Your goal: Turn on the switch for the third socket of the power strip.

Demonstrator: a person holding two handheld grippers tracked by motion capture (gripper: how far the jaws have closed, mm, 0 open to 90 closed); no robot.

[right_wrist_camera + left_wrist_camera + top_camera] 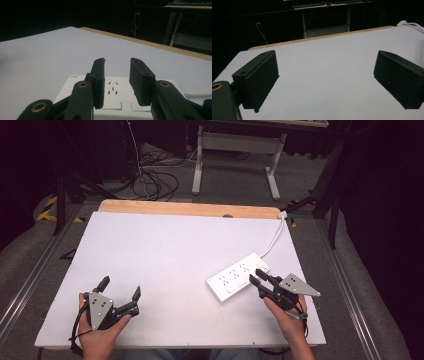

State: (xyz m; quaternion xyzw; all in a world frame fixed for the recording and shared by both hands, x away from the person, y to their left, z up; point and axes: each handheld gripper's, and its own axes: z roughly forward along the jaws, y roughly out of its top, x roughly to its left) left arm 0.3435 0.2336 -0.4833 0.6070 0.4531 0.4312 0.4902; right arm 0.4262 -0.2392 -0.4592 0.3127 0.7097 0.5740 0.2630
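A white power strip [235,275] lies at an angle on the right half of the white table top [165,250]. My right gripper [256,275] hovers at its near right end, open by a narrow gap with nothing between the jaws. In the right gripper view the power strip [113,88] with its sockets and switches sits just beyond and below the right gripper [117,67]. My left gripper [120,287] rests near the table's front left, open wide over bare table. Seen from its own camera, the left gripper [325,72] holds nothing.
The strip's white cable [275,237] runs to the back right corner of the table, past the wooden back edge [190,209]. That cable [412,24] appears at the top right of the left gripper view. Behind the table stand a desk frame [235,150] and loose floor cables [150,180].
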